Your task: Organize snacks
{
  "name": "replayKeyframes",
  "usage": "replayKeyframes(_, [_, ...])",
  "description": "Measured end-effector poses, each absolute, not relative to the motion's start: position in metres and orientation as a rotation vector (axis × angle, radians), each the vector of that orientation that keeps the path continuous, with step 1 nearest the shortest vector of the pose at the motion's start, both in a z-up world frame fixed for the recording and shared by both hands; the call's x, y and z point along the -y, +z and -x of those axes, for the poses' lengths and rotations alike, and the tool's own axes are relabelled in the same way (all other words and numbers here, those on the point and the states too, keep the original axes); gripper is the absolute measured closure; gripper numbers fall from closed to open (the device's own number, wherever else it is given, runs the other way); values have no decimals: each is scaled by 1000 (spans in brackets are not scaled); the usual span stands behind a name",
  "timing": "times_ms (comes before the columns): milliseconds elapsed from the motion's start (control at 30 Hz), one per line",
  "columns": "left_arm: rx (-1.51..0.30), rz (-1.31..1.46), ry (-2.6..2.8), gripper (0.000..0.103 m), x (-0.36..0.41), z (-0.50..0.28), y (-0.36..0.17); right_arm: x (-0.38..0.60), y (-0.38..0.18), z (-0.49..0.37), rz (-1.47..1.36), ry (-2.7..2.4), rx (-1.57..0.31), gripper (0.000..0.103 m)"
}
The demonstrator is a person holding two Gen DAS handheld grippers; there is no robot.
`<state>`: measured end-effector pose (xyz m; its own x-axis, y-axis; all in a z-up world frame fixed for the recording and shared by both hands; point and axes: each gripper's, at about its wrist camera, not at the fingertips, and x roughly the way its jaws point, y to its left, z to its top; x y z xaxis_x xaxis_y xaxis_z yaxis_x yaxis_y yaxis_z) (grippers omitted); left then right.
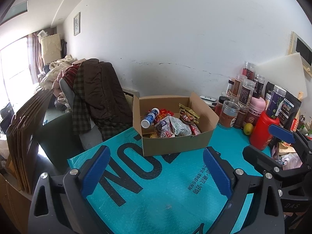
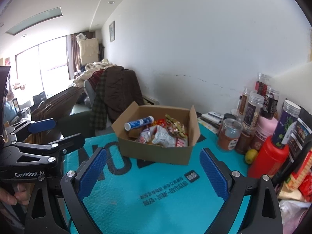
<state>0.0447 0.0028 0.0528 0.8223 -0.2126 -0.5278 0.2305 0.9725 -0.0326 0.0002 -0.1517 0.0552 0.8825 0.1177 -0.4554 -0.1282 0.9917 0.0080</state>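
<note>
Both tongs, left (image 1: 156, 167) and right (image 2: 154, 169), gape apart and empty before the box (image 1: 175, 142) of snacks (image 1: 171, 122); jars (image 1: 243, 97) stand right of the box.

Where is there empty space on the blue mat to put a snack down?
The teal mat is bare between the cardboard box and the two open claws. The right side is crowded: jars, a red bottle and a lemon.
</note>
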Motion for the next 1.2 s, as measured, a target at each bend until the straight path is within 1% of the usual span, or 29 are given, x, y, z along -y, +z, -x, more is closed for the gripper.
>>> replayKeyframes(1200, [-584,-34,-203,5,-9,-40,48,154,46,-14,9,161,-499,6])
